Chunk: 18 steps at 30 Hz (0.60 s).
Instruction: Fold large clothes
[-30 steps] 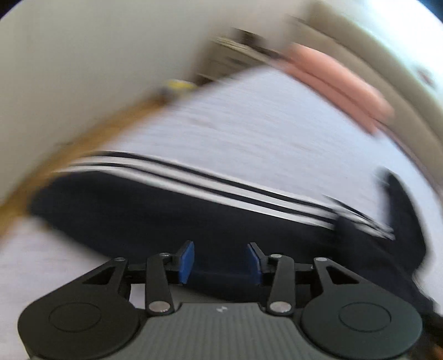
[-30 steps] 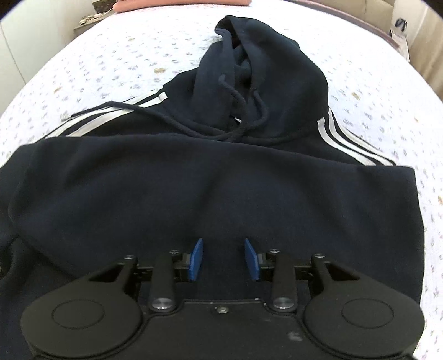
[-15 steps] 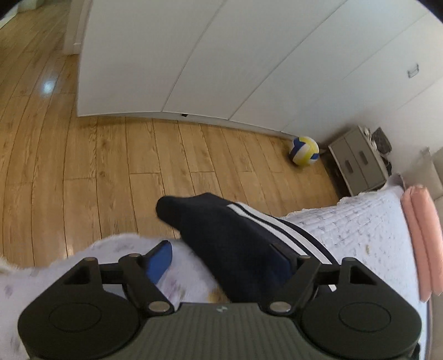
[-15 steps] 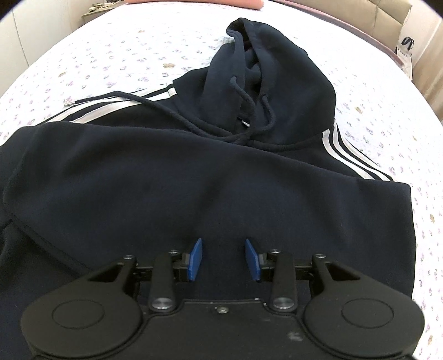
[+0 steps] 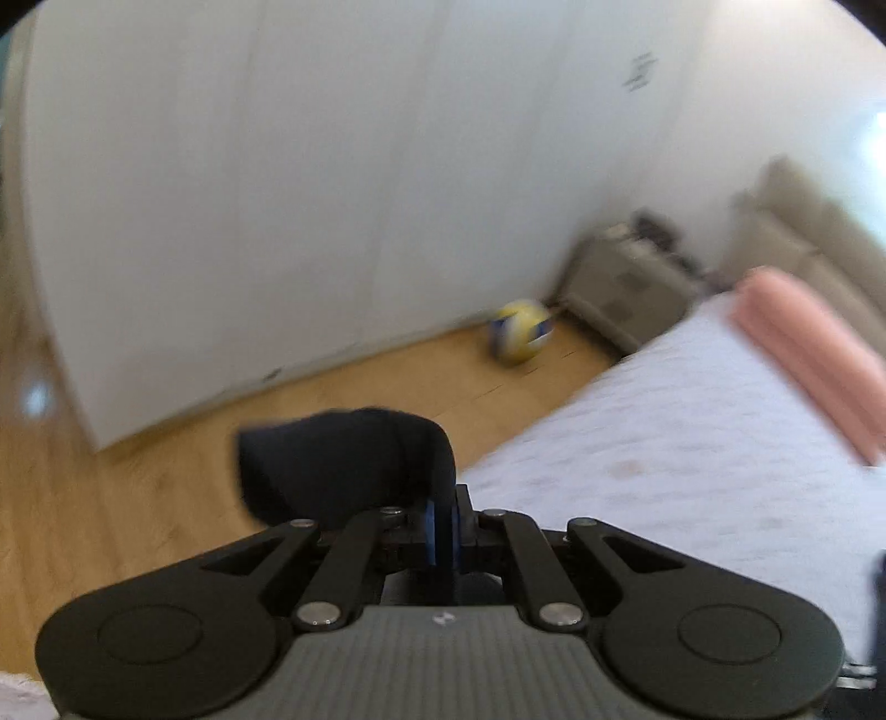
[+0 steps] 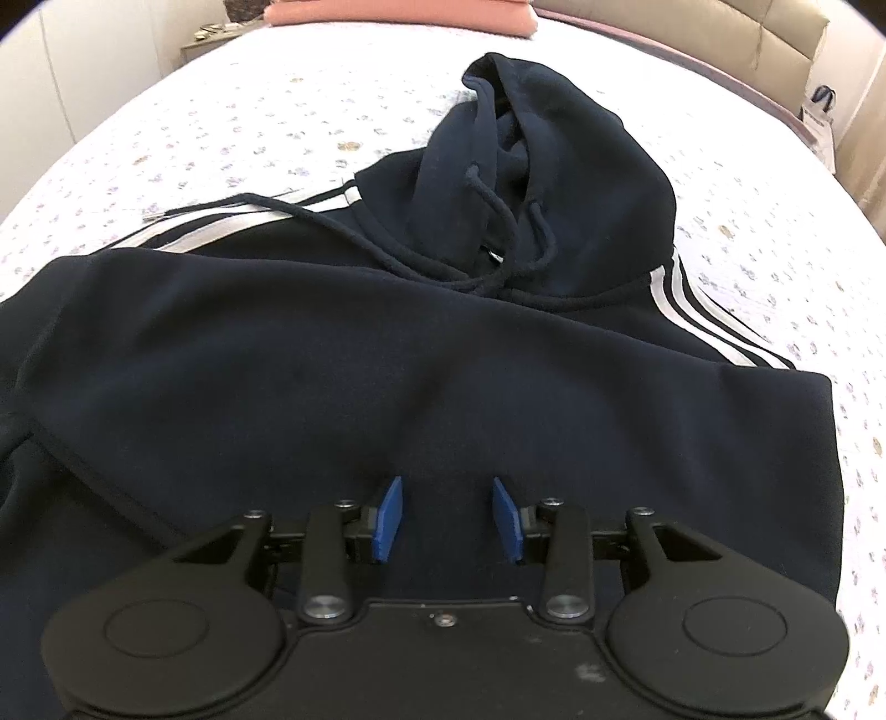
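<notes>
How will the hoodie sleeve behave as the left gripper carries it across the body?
Likely floppy: the sleeve already droops over the shut left gripper rather than holding its shape. The hoodie looks thick, so it is probably heavy enough to drag. The loose drawstring may shift if the fabric tugs. The right gripper is open above the body.

A home bedroom. A bed (image 6: pixel 221 127) with a white, small-flowered cover fills most of the right wrist view, and a folded pink blanket (image 6: pixel 398 14) lies along its top edge. A padded beige headboard (image 6: pixel 720 44) stands at the upper right. In the blurred left wrist view, wooden plank flooring (image 5: pixel 138 487) runs across the lower left, tall white wardrobe doors (image 5: pixel 277 194) fill the upper half, a grey nightstand (image 5: pixel 626 288) sits in the corner at centre right, and a yellow-and-blue ball (image 5: pixel 520 331) rests on the floor beside it
</notes>
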### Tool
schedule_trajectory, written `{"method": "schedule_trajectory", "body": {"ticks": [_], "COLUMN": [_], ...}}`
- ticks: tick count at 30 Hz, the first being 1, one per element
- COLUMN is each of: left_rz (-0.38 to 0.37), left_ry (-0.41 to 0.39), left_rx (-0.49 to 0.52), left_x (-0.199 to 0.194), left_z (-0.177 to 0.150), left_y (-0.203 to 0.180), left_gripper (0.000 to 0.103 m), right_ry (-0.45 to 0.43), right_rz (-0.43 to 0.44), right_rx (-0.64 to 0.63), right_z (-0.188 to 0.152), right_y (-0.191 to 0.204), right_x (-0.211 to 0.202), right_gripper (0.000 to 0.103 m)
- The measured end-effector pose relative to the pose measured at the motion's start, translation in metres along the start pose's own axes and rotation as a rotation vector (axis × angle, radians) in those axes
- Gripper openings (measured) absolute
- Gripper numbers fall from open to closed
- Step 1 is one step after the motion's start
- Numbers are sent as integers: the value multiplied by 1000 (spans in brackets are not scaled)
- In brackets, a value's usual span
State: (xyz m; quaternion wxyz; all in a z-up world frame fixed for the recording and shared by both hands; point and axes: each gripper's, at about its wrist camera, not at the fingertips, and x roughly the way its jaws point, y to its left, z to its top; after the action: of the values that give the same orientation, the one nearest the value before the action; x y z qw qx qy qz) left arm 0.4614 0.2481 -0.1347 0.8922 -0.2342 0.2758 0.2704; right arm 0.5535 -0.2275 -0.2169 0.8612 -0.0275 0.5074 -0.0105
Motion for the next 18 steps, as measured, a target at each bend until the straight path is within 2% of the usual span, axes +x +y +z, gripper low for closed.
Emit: {"method": "schedule_trajectory", "body": {"ticks": [3,7,9,14,15,16,18], "left_rz": [-118,-345,-467,-704,-758,-792,-799], "left_ry": [-50,-65,-49,-12,9,36,146], "left_rx": [85,252,345,603,672,729,834], "left_x": [-34,-80,-100,-142,-148,-149,-138], "left_z": [-8,-42,-68,-156,-180,-201,-247], "left_y": [-59,-155,-205,-308,-327,-339,-361], "left_gripper": [6,5,5,7,13,16,39], "right_ry": [0,-45,-58,-85,-82,-71,-35], "right_rz": [52,117,129,103,97,97,125], "right_rx": [52,93,101,148,162,174,207], "right_z": [0,-8,-12,-25,-29,-32,-38], "right_y": [-13,-37,-51,-103,-114,-123,-141], "right_x": [-11,-41,-54,-79,-80,-79,-73], "right_gripper": [48,49,49,54,55,57,57]}}
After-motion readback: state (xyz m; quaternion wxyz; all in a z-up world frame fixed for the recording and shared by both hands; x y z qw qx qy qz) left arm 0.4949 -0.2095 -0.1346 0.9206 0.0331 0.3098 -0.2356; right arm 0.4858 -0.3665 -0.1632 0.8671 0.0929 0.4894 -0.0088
